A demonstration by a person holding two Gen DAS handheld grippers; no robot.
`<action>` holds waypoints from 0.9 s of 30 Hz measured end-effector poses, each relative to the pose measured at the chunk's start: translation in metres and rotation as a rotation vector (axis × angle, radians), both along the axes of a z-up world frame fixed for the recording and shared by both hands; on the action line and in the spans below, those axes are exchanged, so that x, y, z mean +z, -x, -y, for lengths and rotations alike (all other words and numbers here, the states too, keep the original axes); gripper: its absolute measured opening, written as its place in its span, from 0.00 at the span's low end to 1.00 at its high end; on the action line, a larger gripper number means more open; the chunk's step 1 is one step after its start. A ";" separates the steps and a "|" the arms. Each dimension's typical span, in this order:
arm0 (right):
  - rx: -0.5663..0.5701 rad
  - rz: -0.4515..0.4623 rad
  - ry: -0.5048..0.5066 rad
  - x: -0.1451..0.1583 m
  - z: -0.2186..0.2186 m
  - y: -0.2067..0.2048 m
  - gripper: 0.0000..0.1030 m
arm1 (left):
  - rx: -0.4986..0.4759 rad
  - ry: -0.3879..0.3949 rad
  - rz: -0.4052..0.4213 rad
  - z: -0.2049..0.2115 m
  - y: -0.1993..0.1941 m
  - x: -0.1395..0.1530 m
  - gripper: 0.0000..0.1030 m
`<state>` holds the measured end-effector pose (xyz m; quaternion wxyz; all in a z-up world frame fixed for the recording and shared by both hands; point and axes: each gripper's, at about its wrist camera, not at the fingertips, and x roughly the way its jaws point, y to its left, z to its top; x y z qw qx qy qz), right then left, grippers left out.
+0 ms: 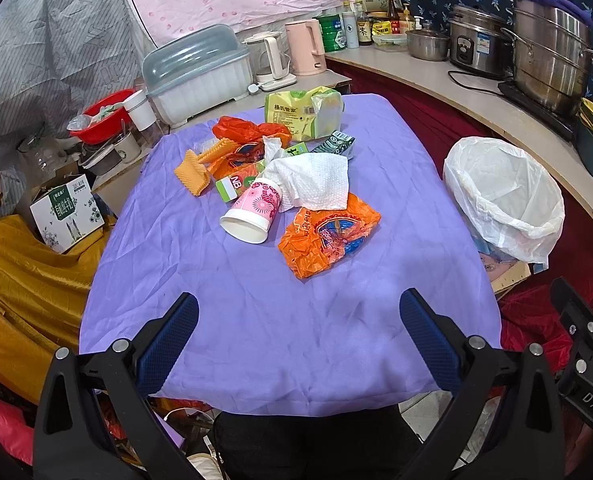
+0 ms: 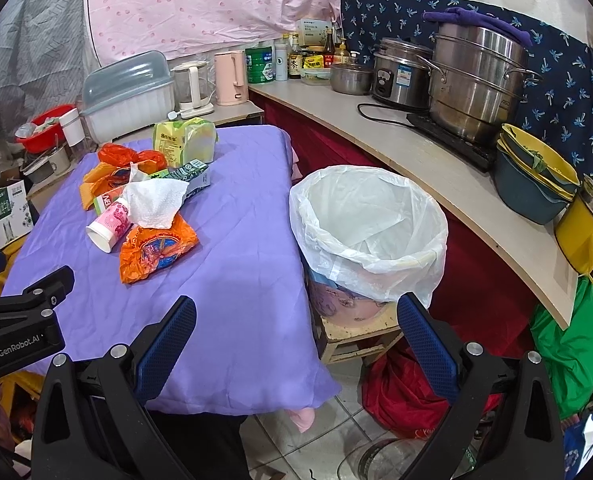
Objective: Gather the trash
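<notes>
A pile of trash lies on the purple table [image 1: 256, 320]: an orange wrapper [image 1: 328, 236] nearest me, a pink paper cup [image 1: 252, 212] on its side, a white tissue [image 1: 312, 180], a green-white box [image 1: 232, 188], an orange plastic bag [image 1: 248, 130], a yellow-green packet [image 1: 300, 114] and a dark carton [image 1: 336, 144]. The bin with a white liner [image 1: 504, 196] stands right of the table. My left gripper [image 1: 298, 336] is open and empty over the near table edge. My right gripper [image 2: 296, 340] is open and empty, near the table's right corner, before the bin [image 2: 368, 220]. The wrapper [image 2: 156, 252] and cup [image 2: 108, 228] show there too.
A counter [image 2: 436, 168] with steel pots [image 2: 476, 80], a rice cooker and stacked bowls [image 2: 536, 176] runs behind the bin. Kettles and a dish box [image 1: 200, 76] stand beyond the table. A cardboard box [image 1: 68, 216] and yellow cloth lie left. Red and green bags lie on the floor right.
</notes>
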<state>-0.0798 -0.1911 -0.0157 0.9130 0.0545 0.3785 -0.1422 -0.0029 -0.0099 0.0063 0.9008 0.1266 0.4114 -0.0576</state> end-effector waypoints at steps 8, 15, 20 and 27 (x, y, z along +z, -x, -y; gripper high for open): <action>-0.002 0.000 -0.001 -0.001 0.001 0.001 0.94 | -0.003 -0.001 -0.002 0.003 0.001 -0.001 0.93; -0.004 0.000 -0.002 -0.001 0.002 0.001 0.94 | -0.003 -0.001 -0.002 0.004 0.001 -0.002 0.93; -0.006 0.000 -0.003 -0.001 0.003 0.002 0.94 | -0.004 0.000 -0.005 0.006 0.002 -0.002 0.93; -0.005 0.000 -0.002 -0.001 0.002 0.002 0.94 | -0.007 0.000 -0.006 0.009 0.003 -0.004 0.93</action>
